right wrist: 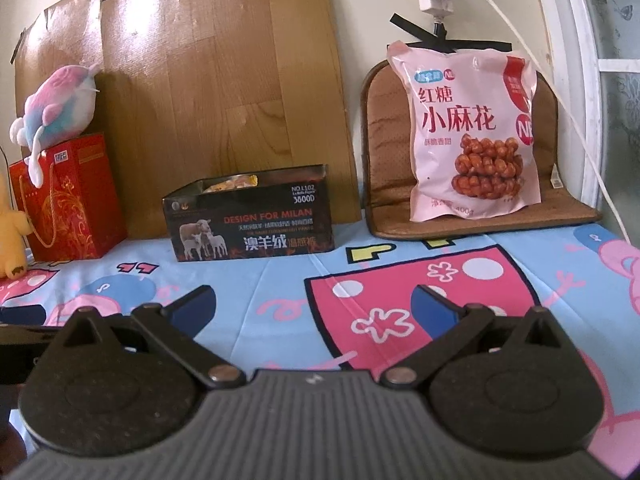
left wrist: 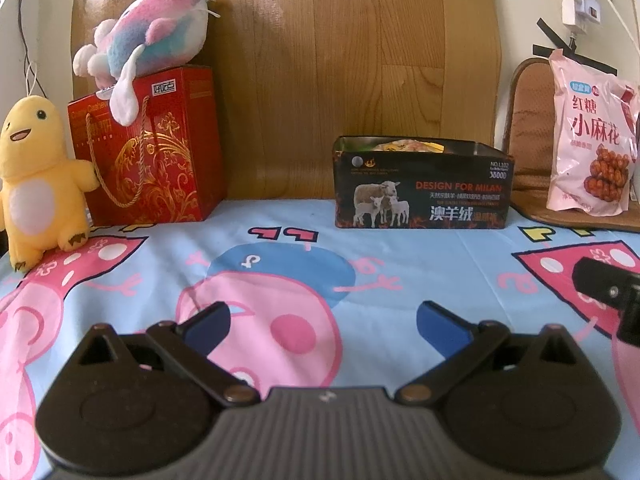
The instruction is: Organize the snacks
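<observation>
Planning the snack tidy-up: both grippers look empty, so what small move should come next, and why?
Probably ease the right gripper, open and empty, toward the pink snack bag leaning on the brown cushion. It is the only loose snack, and the open tin already holds others.

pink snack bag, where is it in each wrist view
Left wrist view: the pink snack bag is at the far right edge, upright on the brown cushion, partly cut off by the frame.
Right wrist view: the bag is upper right of centre, fully in view, leaning against the same cushion.
Shared landmark: the black tin with sheep sits to the bag's left in both.
</observation>
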The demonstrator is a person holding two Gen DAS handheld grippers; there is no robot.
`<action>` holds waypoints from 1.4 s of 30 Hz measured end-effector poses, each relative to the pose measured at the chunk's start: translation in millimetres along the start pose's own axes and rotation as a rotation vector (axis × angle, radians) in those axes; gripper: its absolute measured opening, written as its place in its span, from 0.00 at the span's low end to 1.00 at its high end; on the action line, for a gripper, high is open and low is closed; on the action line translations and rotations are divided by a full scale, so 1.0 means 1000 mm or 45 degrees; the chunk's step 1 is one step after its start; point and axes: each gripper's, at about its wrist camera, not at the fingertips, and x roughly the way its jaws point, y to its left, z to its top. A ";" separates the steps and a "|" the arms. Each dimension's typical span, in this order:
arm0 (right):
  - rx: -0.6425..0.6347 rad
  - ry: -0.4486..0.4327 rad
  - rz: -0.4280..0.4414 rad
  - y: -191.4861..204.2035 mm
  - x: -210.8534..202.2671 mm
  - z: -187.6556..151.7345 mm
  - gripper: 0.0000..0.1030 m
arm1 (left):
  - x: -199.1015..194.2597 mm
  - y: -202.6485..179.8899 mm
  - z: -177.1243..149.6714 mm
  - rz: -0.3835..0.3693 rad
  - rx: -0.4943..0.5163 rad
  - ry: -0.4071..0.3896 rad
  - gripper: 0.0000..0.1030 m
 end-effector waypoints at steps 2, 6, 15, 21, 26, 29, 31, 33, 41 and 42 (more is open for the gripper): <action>0.003 0.000 -0.002 0.000 0.000 0.000 1.00 | 0.000 0.002 0.000 -0.007 -0.011 0.005 1.00; 0.011 0.002 -0.005 -0.001 0.000 0.000 1.00 | -0.001 0.002 -0.001 -0.001 -0.015 0.001 1.00; 0.019 0.001 -0.012 -0.003 0.000 0.000 1.00 | -0.001 -0.002 -0.002 0.004 0.024 0.016 1.00; 0.020 0.001 -0.012 -0.002 0.000 0.000 1.00 | -0.002 -0.003 -0.003 0.008 0.040 0.013 1.00; 0.019 0.001 -0.011 -0.002 0.000 0.000 1.00 | 0.000 0.001 -0.002 -0.001 0.010 0.028 1.00; 0.019 0.001 -0.011 -0.002 0.000 0.000 1.00 | -0.001 0.000 -0.002 0.000 0.017 0.023 1.00; 0.019 0.000 -0.012 -0.002 0.000 0.000 1.00 | -0.001 -0.001 -0.003 0.003 0.029 0.016 1.00; 0.020 0.001 -0.012 -0.002 0.000 0.000 1.00 | -0.002 -0.002 -0.003 0.003 0.035 0.013 1.00; 0.019 0.000 -0.012 -0.002 0.000 0.000 1.00 | -0.001 -0.001 -0.002 0.006 0.030 0.021 1.00; 0.020 -0.001 -0.012 -0.002 0.000 0.000 1.00 | -0.001 -0.002 -0.002 0.007 0.032 0.021 1.00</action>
